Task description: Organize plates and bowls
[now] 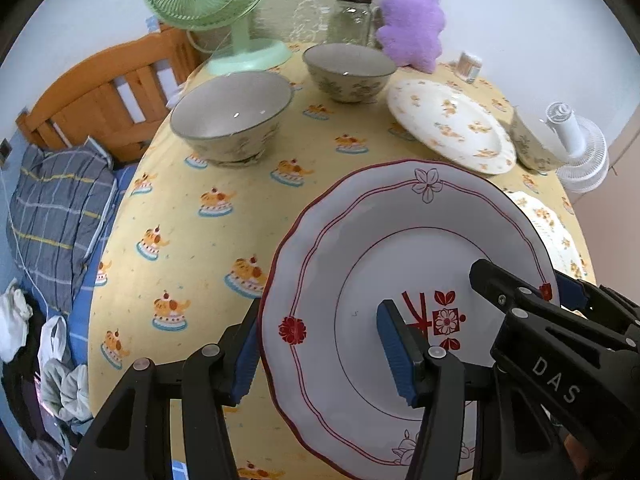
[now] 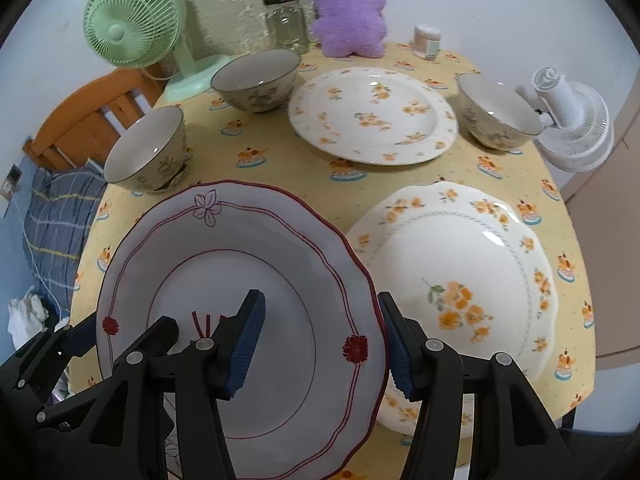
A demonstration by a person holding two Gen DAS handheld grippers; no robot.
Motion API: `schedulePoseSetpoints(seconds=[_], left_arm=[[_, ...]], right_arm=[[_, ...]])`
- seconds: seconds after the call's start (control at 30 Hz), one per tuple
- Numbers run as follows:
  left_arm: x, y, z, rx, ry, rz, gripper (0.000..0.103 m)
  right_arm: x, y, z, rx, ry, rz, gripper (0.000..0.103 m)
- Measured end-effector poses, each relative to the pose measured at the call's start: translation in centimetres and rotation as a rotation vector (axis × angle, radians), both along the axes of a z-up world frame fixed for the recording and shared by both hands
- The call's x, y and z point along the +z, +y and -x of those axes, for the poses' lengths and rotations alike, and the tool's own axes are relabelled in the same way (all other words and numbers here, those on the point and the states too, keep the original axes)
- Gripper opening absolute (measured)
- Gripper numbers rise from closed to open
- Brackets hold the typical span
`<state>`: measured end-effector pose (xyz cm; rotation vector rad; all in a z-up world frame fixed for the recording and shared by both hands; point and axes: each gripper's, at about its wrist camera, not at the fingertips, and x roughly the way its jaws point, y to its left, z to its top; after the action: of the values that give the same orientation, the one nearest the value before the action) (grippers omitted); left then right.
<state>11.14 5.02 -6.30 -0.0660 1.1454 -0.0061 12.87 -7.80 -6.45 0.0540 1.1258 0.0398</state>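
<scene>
A white plate with red trim is held over the near edge of the table, its far side raised. My left gripper straddles its left rim, one pad under and one pad on top. My right gripper straddles its right rim the same way and shows in the left wrist view. Two orange-flowered plates lie on the yellow cloth. Three flowered bowls stand around them.
A green fan, a glass jar, a purple plush toy and a small pot stand at the table's back. A white fan hangs off the right edge. A bed with a wooden headboard lies left.
</scene>
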Motion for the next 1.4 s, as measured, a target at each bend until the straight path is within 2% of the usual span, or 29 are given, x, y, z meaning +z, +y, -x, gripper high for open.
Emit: schedulePoseSetpoints(seconds=[0.33, 0.67, 0.8, 0.9, 1.0, 1.07, 1.1, 1.2, 1.4], left_arm=[[-2.9, 3.2, -2.0, -0.024, 0.042, -0.002, 0.056], [-5.6, 3.7, -3.5, -0.057, 0.083, 0.009, 0.055], [-5.5, 3.2, -3.4, -0.084, 0.064, 0.004, 0.066], [-5.4, 3.3, -3.5, -0.092, 0.069, 0.019, 0.068], [-5.1, 3.9, -3.6, -0.087, 0.092, 0.047, 0.07], [-4.3, 3.7, -3.7, -0.094, 0.08, 0.046, 0.073], [-3.9, 3.7, -3.6, -0.099, 0.067, 0.045, 0.08], [-1.9, 2.7, -3.6, -0.129, 0.004, 0.026, 0.091], [0.2, 0.5, -4.5, -0.141, -0.032, 0.02, 0.092]], right_arm=[[-3.3, 3.3, -1.9, -0.023, 0.046, -0.001, 0.06], [-6.6, 4.3, -3.6, -0.065, 0.103, 0.014, 0.061], [-7.1, 4.4, -3.8, -0.069, 0.1, 0.017, 0.066], [-7.3, 4.5, -4.0, -0.061, 0.108, 0.006, 0.071], [-7.2, 4.1, -4.3, -0.062, 0.136, -0.041, 0.074], [-6.9, 3.7, -4.4, -0.063, 0.146, -0.073, 0.075], [-6.4, 3.6, -4.3, -0.064, 0.131, -0.07, 0.075], [-3.9, 3.8, -3.9, -0.056, 0.049, -0.008, 0.083], [-1.7, 2.2, -4.7, -0.041, -0.004, 0.002, 0.087]])
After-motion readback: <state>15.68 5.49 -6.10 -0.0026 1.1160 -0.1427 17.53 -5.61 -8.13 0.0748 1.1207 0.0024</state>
